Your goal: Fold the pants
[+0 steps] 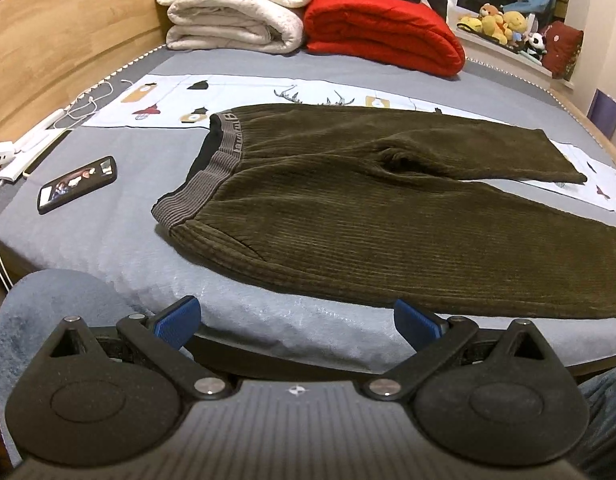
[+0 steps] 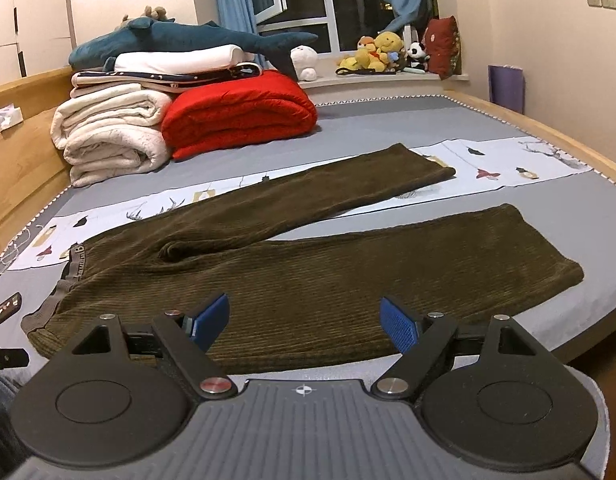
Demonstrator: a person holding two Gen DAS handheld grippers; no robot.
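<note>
Dark olive corduroy pants (image 1: pixel 388 216) lie flat on the grey bed, waistband (image 1: pixel 211 176) to the left, both legs spread apart to the right. In the right wrist view the pants (image 2: pixel 308 276) show both legs, the far one angled away. My left gripper (image 1: pixel 295 320) is open and empty, above the bed's front edge just short of the near leg's hem side. My right gripper (image 2: pixel 303 320) is open and empty, hovering over the near leg's front edge.
A phone (image 1: pixel 77 189) lies left of the waistband, with cables and a power strip (image 1: pixel 35 140) beyond. Folded white blankets (image 1: pixel 231 8) and a red quilt (image 1: pixel 384 36) sit at the back. A printed cloth (image 2: pixel 508 168) lies under the far leg. Wooden headboard (image 1: pixel 59 48) on the left.
</note>
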